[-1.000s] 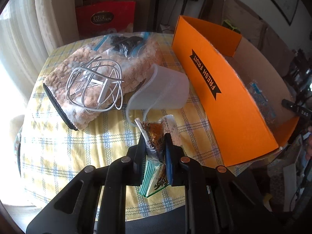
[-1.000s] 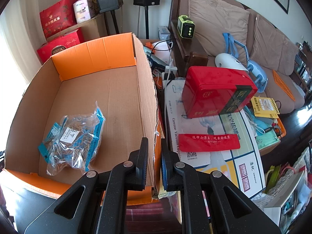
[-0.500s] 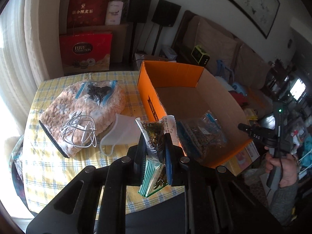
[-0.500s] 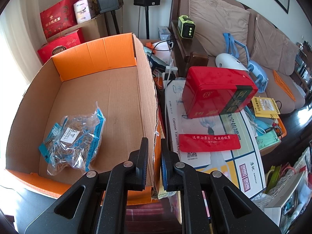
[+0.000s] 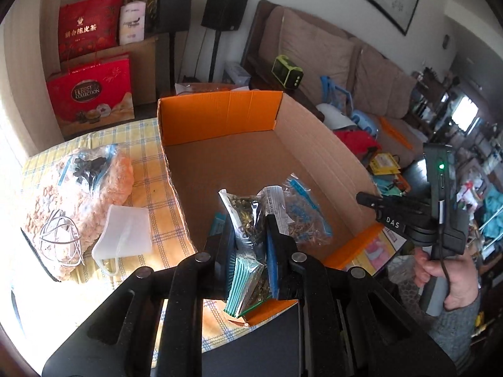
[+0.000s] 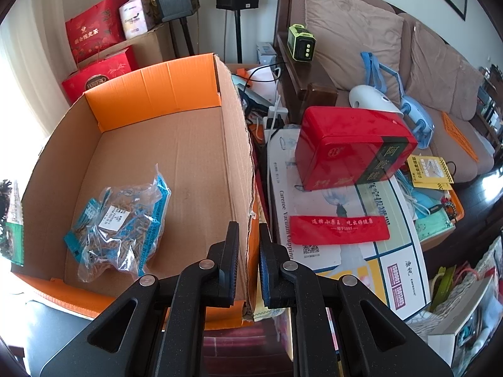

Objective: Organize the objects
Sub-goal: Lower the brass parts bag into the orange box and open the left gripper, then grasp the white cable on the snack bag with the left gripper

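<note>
Two grippers are at work around one cardboard box (image 5: 239, 157) with orange flaps. The left gripper (image 5: 250, 238) has its fingers (image 5: 276, 235) clamped on a small clear packet of dried herbs (image 5: 246, 216), which stands upright between them with its green striped bottom hanging below the pads. The packet is in the air, above the near edge of the box and in front of the fingers; it touches nothing else that I can see.

The right gripper (image 6: 248, 251) has its fingers (image 6: 231, 251) pressed together on the right wall of the box (image 6: 235, 157), one finger inside and one outside, so the cardboard edge is pinched between them. In the left wrist view a hand (image 5: 446, 279) in a grey sleeve holds this tool at the far right side of the box.

Inside the box, to the left of the right fingers, lies one clear bag with blue print (image 6: 121, 220) and a white label, flat on the bottom.

To the left of the left fingers, on the surface with a yellow checked cloth (image 5: 151, 188), lie a white face mask (image 5: 125, 232), a fluffy pinkish pouch (image 5: 63, 194), a coil of white cable (image 5: 59, 238) on top of the pouch, and a zip bag with dark contents (image 5: 88, 166) at its far end.

To the right of the right fingers, outside the box, a red tin (image 6: 352, 147) rests on a white carton (image 6: 330, 235).
</note>
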A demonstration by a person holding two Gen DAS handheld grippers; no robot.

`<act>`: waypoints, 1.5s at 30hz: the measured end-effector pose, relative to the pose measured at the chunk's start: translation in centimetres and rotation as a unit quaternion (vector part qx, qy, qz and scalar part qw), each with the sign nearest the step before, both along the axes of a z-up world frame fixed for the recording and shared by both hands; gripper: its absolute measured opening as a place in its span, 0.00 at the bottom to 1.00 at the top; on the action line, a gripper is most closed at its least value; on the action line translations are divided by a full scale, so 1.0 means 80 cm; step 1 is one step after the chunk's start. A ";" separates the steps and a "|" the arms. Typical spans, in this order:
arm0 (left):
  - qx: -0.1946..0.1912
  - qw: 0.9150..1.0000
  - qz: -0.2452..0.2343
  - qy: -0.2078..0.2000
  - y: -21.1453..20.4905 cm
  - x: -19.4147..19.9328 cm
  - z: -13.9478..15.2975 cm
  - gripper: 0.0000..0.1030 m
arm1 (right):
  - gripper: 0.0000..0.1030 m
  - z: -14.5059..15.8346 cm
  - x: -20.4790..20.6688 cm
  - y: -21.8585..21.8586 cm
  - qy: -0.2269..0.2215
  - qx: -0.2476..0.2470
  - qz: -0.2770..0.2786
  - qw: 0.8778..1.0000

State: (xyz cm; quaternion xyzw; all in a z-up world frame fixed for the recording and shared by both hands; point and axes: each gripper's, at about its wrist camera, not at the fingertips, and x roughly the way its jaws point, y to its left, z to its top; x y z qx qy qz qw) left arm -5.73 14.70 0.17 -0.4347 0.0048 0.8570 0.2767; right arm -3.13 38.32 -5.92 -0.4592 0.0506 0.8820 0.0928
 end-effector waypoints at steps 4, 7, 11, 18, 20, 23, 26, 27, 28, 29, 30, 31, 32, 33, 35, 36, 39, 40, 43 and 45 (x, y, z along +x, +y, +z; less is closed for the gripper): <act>-0.011 1.000 -0.004 -0.014 0.011 -0.007 -0.016 0.16 | 0.10 0.000 0.000 0.001 0.002 -0.003 0.000 1.000; -0.016 1.000 -0.004 -0.025 0.016 -0.011 -0.027 0.19 | 0.10 0.000 0.000 0.001 0.002 -0.003 0.000 1.000; -0.017 0.999 0.001 -0.035 0.016 -0.012 -0.037 0.32 | 0.10 0.000 0.000 0.001 0.002 -0.003 0.000 1.000; -0.007 0.999 0.018 -0.029 0.001 -0.009 -0.029 0.52 | 0.10 0.000 0.001 0.002 0.002 -0.003 0.000 1.000; -0.003 0.999 0.024 -0.026 -0.006 -0.009 -0.024 0.53 | 0.10 -0.001 0.001 0.001 0.002 -0.003 0.000 1.000; 0.004 0.999 0.031 -0.023 -0.016 -0.009 -0.017 0.65 | 0.10 -0.001 0.001 0.001 0.001 -0.002 0.000 1.000; 0.000 0.999 0.047 -0.003 -0.027 -0.007 -0.008 0.73 | 0.10 0.000 0.001 0.002 0.001 -0.002 0.000 1.000; -0.002 0.999 0.050 0.001 -0.030 -0.008 -0.006 0.74 | 0.10 0.000 0.001 0.001 0.002 -0.002 0.000 1.000; -0.004 0.999 0.053 0.005 -0.034 -0.007 -0.004 0.74 | 0.10 0.000 0.001 0.001 0.002 -0.002 0.000 1.000; -0.005 0.998 0.056 0.009 -0.038 -0.008 -0.001 0.75 | 0.10 0.000 0.001 0.001 0.001 -0.002 0.000 1.000; -0.005 0.998 0.059 0.012 -0.043 -0.008 0.001 0.75 | 0.10 0.000 0.001 0.001 0.001 -0.002 0.000 1.000; -0.005 0.998 0.063 0.014 -0.049 -0.008 0.002 0.75 | 0.10 -0.001 0.001 0.001 0.001 -0.002 0.000 1.000; -0.004 0.998 0.067 0.016 -0.055 -0.009 0.004 0.75 | 0.10 -0.001 0.001 0.001 0.001 -0.002 0.000 1.000; -0.005 0.997 0.072 0.018 -0.061 -0.009 0.006 0.75 | 0.10 0.000 0.001 0.001 0.001 -0.002 0.000 1.000; -0.005 0.996 0.082 0.021 -0.075 -0.011 0.007 0.76 | 0.10 0.000 0.001 0.001 0.002 -0.002 0.000 1.000; -0.005 0.996 0.089 0.020 -0.084 -0.012 0.008 0.76 | 0.10 0.000 0.001 0.001 0.002 -0.002 0.000 1.000; -0.003 0.993 0.114 0.015 -0.115 -0.018 0.005 0.76 | 0.10 0.000 0.001 0.001 0.002 -0.002 0.000 1.000; -0.003 0.992 0.124 0.012 -0.127 -0.021 0.004 0.76 | 0.10 0.000 0.001 0.001 0.002 -0.002 0.000 1.000; -0.002 0.988 0.153 0.003 -0.162 -0.030 -0.004 0.76 | 0.10 0.000 0.001 0.001 0.002 -0.002 0.000 1.000; -0.001 0.985 0.172 -0.005 -0.185 -0.036 -0.010 0.76 | 0.10 0.000 0.001 0.001 0.002 -0.002 0.000 1.000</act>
